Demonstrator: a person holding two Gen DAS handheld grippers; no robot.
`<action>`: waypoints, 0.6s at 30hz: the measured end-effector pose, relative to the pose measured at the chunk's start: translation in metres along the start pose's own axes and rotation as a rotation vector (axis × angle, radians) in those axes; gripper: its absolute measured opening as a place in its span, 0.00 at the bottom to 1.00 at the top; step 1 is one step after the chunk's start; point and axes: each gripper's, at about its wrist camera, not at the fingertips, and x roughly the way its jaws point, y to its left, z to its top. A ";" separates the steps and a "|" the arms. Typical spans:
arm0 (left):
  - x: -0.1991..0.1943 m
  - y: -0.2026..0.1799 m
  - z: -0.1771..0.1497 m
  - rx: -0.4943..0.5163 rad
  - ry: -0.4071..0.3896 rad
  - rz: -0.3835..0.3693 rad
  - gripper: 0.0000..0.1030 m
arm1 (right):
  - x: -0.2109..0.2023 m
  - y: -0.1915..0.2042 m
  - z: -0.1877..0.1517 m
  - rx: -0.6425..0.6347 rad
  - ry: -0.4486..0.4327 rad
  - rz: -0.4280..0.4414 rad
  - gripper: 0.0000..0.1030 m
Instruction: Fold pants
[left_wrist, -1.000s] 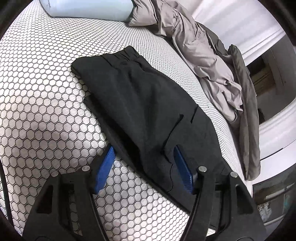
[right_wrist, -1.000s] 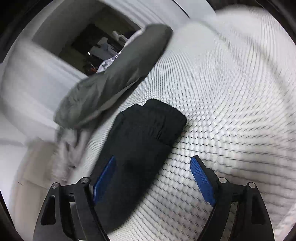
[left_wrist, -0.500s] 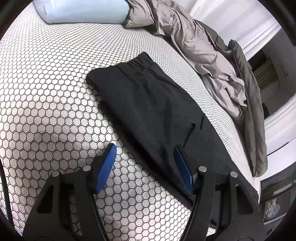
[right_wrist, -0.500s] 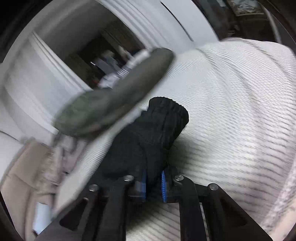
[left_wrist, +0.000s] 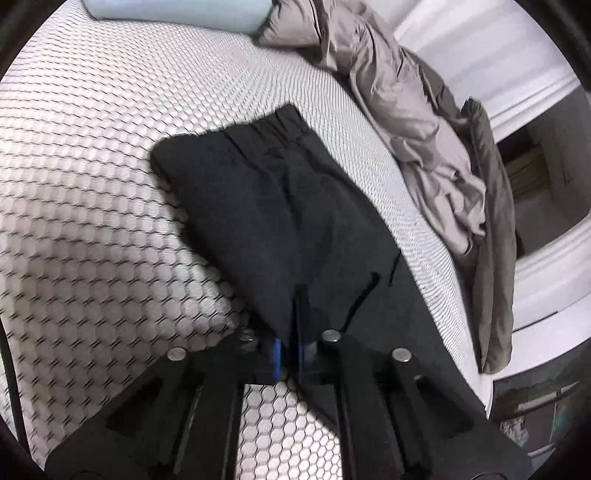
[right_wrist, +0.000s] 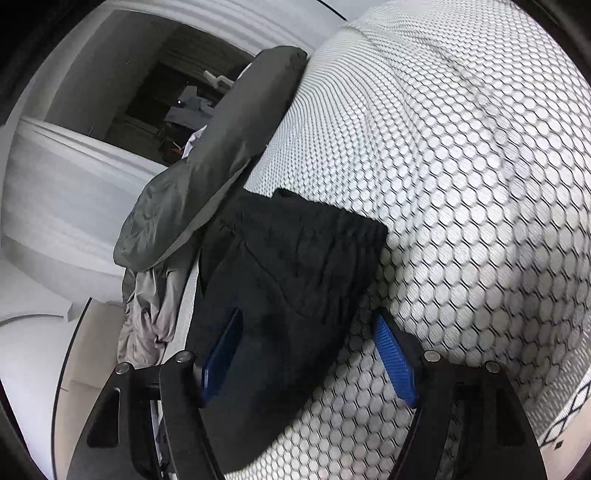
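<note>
With the black pants (left_wrist: 280, 206) lying half-folded on the honeycomb bedspread (left_wrist: 92, 229), the left gripper (left_wrist: 291, 350) looks pinched on their near edge, so lift slowly while the right gripper (right_wrist: 310, 354), spread wide, steadies the waistband end.

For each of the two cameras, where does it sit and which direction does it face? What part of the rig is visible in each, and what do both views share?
Left wrist: sits on the left gripper, looking along the black pants toward their waistband; its fingers are closed on the cloth.
Right wrist: sits on the right gripper, looking at the pants' waistband end; its blue pads stand apart over it.
Shared: the pants, the honeycomb sheet and the grey bedding.
</note>
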 end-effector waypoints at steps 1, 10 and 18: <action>-0.014 -0.002 -0.003 0.026 -0.033 -0.001 0.01 | -0.002 0.001 0.001 -0.001 -0.005 0.004 0.71; -0.024 0.007 -0.007 0.119 -0.038 0.110 0.03 | -0.014 -0.017 0.001 -0.004 -0.006 0.048 0.56; -0.033 0.015 -0.007 0.104 -0.033 0.106 0.05 | -0.062 0.032 -0.014 -0.273 -0.125 0.018 0.11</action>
